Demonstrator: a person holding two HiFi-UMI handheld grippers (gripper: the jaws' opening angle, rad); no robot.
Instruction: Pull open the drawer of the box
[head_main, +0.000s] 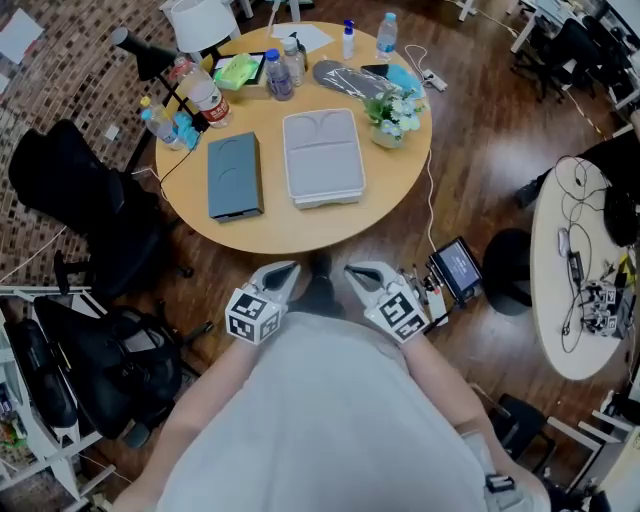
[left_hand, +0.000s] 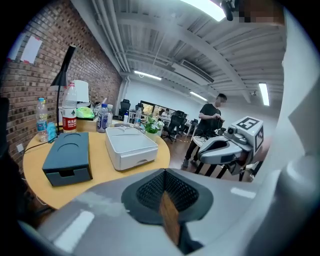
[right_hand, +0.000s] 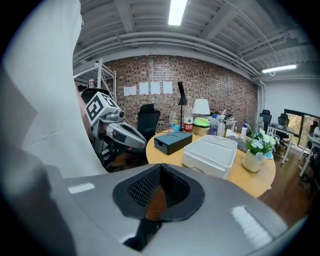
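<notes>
**At the Table's Near Edge, Two Closed Grippers and Two Shut Drawers**

At 9 o'clock from the round wooden table (head_main: 300, 228) stands a black office chair (head_main: 95, 215). A black backpack (head_main: 120, 365) lies on the floor at about 7 o'clock.

On the tabletop, plastic water bottles (head_main: 205, 95) and a black desk lamp (head_main: 150, 58) crowd the 10 o'clock rim. The dark blue-grey rectangular box (head_main: 234, 176) lies flat at 8 o'clock from the table's centre, near the edge. Its drawer front (left_hand: 66, 173) faces 6 o'clock, toward the person, and sits flush with the box.

Just beside it, toward 5 o'clock from the centre, is the larger pale grey plastic box (head_main: 322, 157), apart from the dark one. Its own drawer front (left_hand: 134, 159) is likewise pushed in. A small pot of white flowers (head_main: 390, 118) stands at 3 o'clock.

Both grippers are off the table at 6 o'clock, well short of either box, held close to the person's light grey shirt (head_main: 330, 420). The left gripper (head_main: 285, 270) points toward 1 o'clock. Its own view shows its jaws pressed together, with nothing caught in them. The right gripper (head_main: 355, 270) points toward 11 o'clock, so the two tips lean toward each other without touching. Its jaws are also closed on nothing.

Farther right, a small dark screen device (head_main: 458, 268) rests on the floor at 4 o'clock from the table. A second, white table (head_main: 560, 340) strewn with cables fills the 3 o'clock side of the head view.
</notes>
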